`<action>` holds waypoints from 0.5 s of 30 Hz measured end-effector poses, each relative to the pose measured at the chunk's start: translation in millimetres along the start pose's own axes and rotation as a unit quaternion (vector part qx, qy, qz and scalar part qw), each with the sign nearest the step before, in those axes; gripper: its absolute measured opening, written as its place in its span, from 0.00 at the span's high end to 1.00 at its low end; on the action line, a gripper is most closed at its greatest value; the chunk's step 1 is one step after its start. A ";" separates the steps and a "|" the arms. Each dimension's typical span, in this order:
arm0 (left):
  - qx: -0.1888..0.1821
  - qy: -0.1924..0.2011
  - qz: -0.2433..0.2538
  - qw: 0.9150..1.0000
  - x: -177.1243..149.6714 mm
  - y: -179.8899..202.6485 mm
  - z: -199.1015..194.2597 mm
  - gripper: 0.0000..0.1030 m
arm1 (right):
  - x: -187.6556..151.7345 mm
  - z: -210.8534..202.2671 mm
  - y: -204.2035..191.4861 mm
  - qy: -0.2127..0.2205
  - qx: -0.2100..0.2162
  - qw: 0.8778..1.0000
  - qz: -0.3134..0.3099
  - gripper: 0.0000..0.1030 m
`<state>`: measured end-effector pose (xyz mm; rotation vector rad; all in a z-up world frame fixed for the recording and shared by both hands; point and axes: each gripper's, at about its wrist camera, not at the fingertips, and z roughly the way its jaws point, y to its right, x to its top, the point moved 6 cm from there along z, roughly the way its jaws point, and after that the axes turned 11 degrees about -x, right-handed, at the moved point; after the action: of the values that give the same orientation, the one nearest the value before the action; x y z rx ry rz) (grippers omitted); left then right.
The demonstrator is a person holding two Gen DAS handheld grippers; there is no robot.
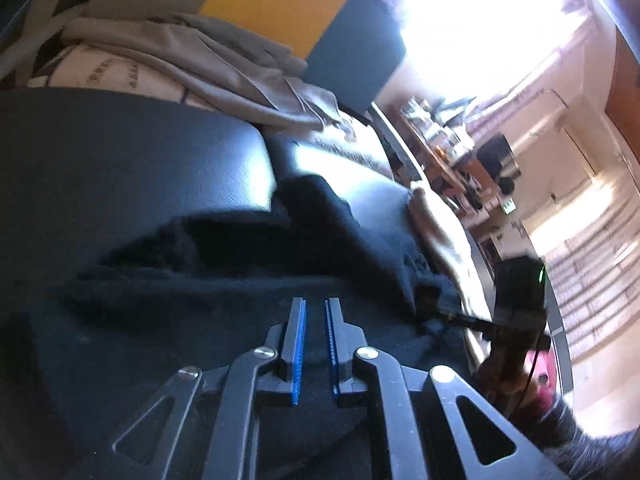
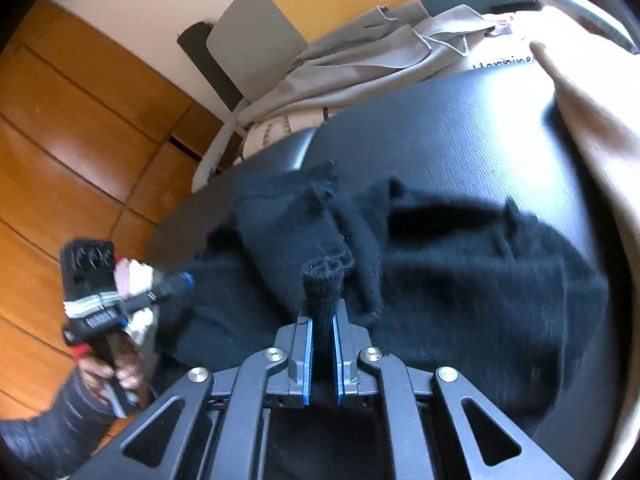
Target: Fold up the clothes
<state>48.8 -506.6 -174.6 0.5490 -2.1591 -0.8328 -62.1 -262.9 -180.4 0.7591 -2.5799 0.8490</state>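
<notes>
A black knitted sweater [image 2: 460, 272] lies crumpled on a black padded surface [image 2: 440, 128]. My right gripper [image 2: 322, 312] is shut on a ribbed black cuff of it, which sticks up between the blue pads. In the left wrist view the same sweater [image 1: 340, 232] spreads under my left gripper [image 1: 316, 304]. Its jaws stand slightly apart with nothing pinched between them. The left gripper [image 2: 176, 284] also shows at the sweater's left edge, held by a hand. At the sweater's right edge, the right gripper's housing [image 1: 520, 288] is in view.
A grey garment [image 2: 360, 64] is heaped at the back on a printed white cover. A beige cloth [image 2: 592, 128] hangs along the right side. Wooden cupboard doors [image 2: 60, 140] stand at the left. Cluttered shelves [image 1: 448, 140] and a bright window lie beyond.
</notes>
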 end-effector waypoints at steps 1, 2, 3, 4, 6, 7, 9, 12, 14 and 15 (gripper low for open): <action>-0.001 0.000 0.004 1.000 5.8 1.3 -2.3 0.78 | -4.7 0.2 1.8 0.004 -0.001 1.000 0.001 0.91; 0.003 -0.002 0.014 1.000 14.0 3.3 -4.0 0.75 | -6.3 0.3 4.4 0.012 0.003 1.000 0.008 0.92; 0.013 -0.009 0.033 0.999 22.9 6.9 -3.7 0.72 | -7.4 0.5 6.8 0.018 0.007 1.000 0.013 0.93; 0.022 -0.022 0.061 0.998 33.0 12.7 -0.2 0.70 | -7.9 1.0 8.6 0.023 0.010 1.000 0.017 0.93; 0.037 -0.048 0.115 0.992 53.1 24.0 7.2 0.58 | -10.3 2.8 11.3 0.036 0.020 0.999 0.023 0.93; 0.028 -0.075 0.128 0.989 60.3 27.2 16.0 0.53 | -11.7 2.7 12.7 0.041 0.026 0.998 0.028 0.93; 0.014 -0.124 0.148 0.981 74.7 30.1 34.3 0.48 | -12.9 1.4 14.5 0.049 0.034 0.998 0.034 0.93; -0.019 -0.175 0.123 0.977 96.4 20.0 61.9 0.48 | -13.3 0.6 13.2 0.059 0.035 0.997 0.032 0.93; -0.038 -0.205 0.109 0.972 109.9 11.0 80.7 0.48 | -13.6 -0.1 11.6 0.063 0.035 0.997 0.030 0.93; -0.045 -0.220 0.106 0.969 115.4 6.4 90.2 0.48 | -13.8 -0.6 11.5 0.065 0.035 0.997 0.029 0.93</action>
<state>-93.9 -536.7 -159.9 0.0831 -2.5063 -0.9972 -57.5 -249.4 -191.2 0.6299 -2.4795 0.9784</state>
